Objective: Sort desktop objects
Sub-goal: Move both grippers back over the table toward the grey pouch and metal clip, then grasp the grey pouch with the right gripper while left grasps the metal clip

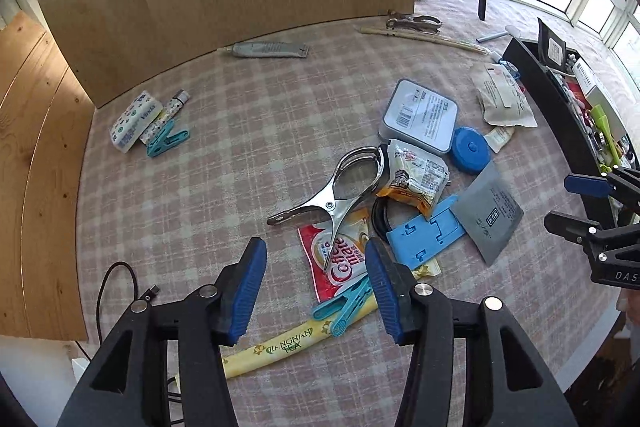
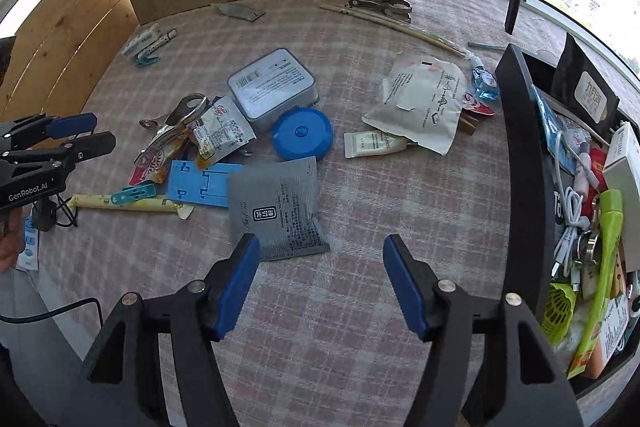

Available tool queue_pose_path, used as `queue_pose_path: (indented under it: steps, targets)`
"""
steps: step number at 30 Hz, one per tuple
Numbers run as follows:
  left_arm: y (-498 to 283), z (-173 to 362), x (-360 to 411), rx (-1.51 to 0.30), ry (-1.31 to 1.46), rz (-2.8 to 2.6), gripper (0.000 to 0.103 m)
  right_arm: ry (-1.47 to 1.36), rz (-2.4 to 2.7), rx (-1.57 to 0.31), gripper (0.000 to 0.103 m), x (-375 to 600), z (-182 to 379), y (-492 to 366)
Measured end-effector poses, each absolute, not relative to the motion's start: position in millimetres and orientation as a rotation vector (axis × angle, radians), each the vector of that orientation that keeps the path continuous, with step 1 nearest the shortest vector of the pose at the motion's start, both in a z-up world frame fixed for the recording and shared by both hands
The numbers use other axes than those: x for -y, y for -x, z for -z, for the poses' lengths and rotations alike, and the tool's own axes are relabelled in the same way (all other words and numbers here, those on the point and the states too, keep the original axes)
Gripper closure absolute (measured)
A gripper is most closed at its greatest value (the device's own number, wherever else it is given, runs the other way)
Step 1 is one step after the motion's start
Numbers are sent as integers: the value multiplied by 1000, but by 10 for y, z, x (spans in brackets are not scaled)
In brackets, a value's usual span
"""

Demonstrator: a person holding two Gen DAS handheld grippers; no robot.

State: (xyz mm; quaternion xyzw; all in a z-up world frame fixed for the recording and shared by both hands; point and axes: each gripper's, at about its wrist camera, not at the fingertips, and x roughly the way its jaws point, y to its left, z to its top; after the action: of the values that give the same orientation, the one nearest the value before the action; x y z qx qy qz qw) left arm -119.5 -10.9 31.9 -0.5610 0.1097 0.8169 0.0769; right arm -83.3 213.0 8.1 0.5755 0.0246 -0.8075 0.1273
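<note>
Left gripper [image 1: 316,291] wide, empty: drop straight onto teal clip [image 1: 347,307] lower centre, probably atop tea stick [image 1: 280,347]. Right gripper [image 2: 320,287] wide, empty: square up on grey sachet [image 2: 278,209].

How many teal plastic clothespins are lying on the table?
2. One teal clothespin lies on the yellow tea stick near the Coffee-mate sachet. The other teal clothespin lies at the far left beside the tissue pack. More may be hidden in the black bin.
</note>
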Motion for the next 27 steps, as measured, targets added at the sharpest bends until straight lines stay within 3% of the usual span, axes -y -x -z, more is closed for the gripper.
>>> queue_pose_path:
  steps: [9, 12, 20, 23, 25, 27]
  targets:
    - [1431, -53, -29, -412, 1670, -2308, 54, -1718, 2317, -97, 40, -1836, 117, 978]
    - [1451, 43, -84, -466, 1673, -2261, 45, -1739, 2304, -105, 40, -1783, 189, 1002]
    - [1565, 169, -109, -518, 1675, -2224, 45, -1781, 2287, -195, 37, -1662, 336, 1069]
    - [1622, 192, -92, -500, 1681, -2227, 47, -1788, 2277, -233, 31, -1611, 380, 1117]
    - [1659, 209, -81, -471, 1691, -2225, 58, -1788, 2288, -276, 27, -1579, 399, 1140]
    - [1689, 221, -72, -449, 1699, -2226, 63, -1790, 2288, -265, 26, -1590, 395, 1162]
